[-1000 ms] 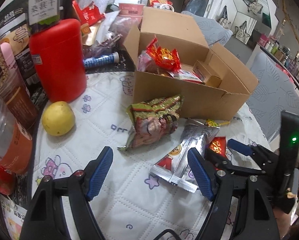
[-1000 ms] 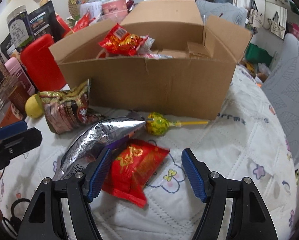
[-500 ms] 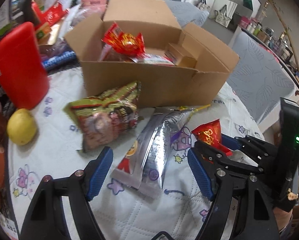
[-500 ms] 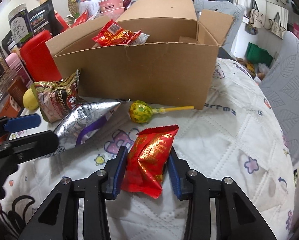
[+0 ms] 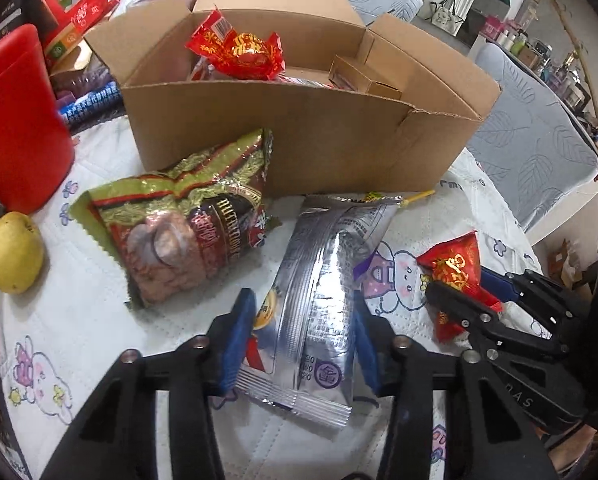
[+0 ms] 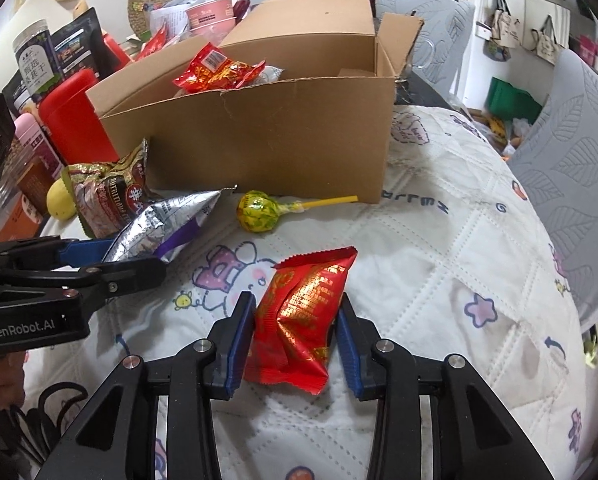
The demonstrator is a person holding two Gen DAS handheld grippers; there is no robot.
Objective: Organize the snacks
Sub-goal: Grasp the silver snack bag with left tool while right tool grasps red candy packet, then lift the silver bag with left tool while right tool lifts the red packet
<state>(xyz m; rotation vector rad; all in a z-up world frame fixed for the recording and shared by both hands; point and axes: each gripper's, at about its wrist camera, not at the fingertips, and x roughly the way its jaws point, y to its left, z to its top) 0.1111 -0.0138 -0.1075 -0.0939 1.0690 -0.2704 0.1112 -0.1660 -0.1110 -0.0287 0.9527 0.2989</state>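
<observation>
A silver foil snack packet (image 5: pixel 323 280) lies on the quilted cloth in front of the open cardboard box (image 5: pixel 299 140). My left gripper (image 5: pixel 303 340) is closing on it, both blue pads against its sides. In the right wrist view my right gripper (image 6: pixel 295 332) is shut on a red snack packet (image 6: pixel 303 312) that rests on the cloth. The left wrist view shows that red packet (image 5: pixel 455 268) to the right, and the right wrist view shows the silver packet (image 6: pixel 167 220) to the left. The box holds a red candy bag (image 5: pixel 239 52) and small cartons.
A green-and-red nut bag (image 5: pixel 187 232) leans by the box's front left. A yellow lollipop (image 6: pixel 259 212) lies against the box front. A lemon (image 5: pixel 13 252) and a red canister (image 5: pixel 15 120) stand at the left, with jars and packets behind. Grey chairs stand at the right.
My left gripper moved right to the silver packet and its jaws came in onto it. My right gripper shut on the red packet and has stayed shut since.
</observation>
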